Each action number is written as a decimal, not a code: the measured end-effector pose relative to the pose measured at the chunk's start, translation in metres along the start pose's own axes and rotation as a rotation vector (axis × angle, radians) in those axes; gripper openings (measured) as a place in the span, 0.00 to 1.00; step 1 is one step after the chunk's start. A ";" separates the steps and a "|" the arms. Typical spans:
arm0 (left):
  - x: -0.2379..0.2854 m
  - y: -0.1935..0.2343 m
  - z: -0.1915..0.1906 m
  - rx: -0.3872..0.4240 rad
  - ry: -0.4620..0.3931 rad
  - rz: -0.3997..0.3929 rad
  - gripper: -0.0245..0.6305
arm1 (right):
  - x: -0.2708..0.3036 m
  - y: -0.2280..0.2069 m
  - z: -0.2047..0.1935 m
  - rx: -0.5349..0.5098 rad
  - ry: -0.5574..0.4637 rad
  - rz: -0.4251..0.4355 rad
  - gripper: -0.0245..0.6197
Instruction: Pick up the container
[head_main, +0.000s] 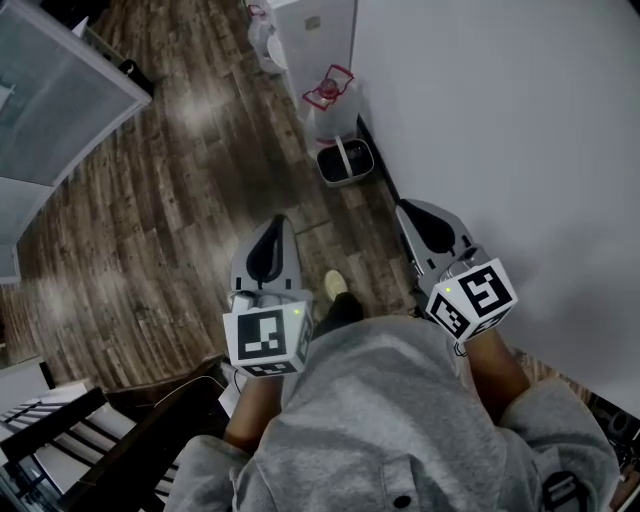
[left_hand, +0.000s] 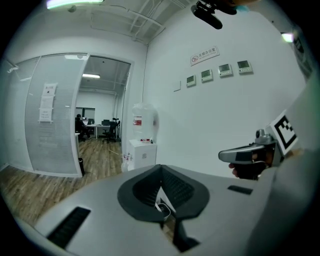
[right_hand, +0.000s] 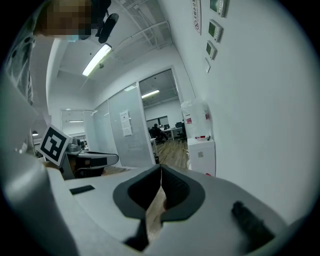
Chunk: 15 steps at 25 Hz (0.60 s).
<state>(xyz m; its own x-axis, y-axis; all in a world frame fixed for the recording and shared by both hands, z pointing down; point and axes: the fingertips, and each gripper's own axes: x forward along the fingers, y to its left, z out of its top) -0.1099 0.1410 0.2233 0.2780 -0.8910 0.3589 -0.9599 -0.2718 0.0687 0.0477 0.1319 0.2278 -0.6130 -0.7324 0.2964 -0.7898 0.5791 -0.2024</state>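
A small dark container (head_main: 345, 160) with a pale handle across its top rests on the wood floor against the white wall, ahead of both grippers. Behind it stands a jug with a red handle (head_main: 330, 95). My left gripper (head_main: 272, 228) is held at waist height over the floor, its jaws shut with nothing between them (left_hand: 161, 172). My right gripper (head_main: 413, 212) hangs beside the wall at the same height, also shut and empty (right_hand: 160, 175). Each gripper shows in the other's view: the right gripper (left_hand: 248, 154) and the left gripper (right_hand: 92, 160).
A white water dispenser (left_hand: 142, 145) stands by the wall beyond the container. A glass partition (head_main: 50, 90) runs along the left. A black slatted frame (head_main: 60, 430) sits low at my left. The white wall (head_main: 500, 120) closes off the right side.
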 end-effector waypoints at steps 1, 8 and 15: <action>0.004 0.003 -0.001 0.000 0.005 -0.004 0.06 | 0.005 -0.001 0.002 0.002 -0.002 -0.002 0.08; 0.024 0.024 0.002 -0.013 0.010 -0.017 0.06 | 0.031 -0.008 0.007 0.011 0.006 -0.026 0.08; 0.028 0.036 -0.001 -0.017 0.009 -0.022 0.06 | 0.041 -0.003 0.013 -0.007 -0.010 -0.030 0.08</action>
<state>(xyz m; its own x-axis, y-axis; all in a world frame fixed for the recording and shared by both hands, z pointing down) -0.1368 0.1066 0.2365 0.2984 -0.8816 0.3656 -0.9542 -0.2847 0.0923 0.0244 0.0955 0.2280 -0.5894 -0.7530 0.2925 -0.8075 0.5593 -0.1874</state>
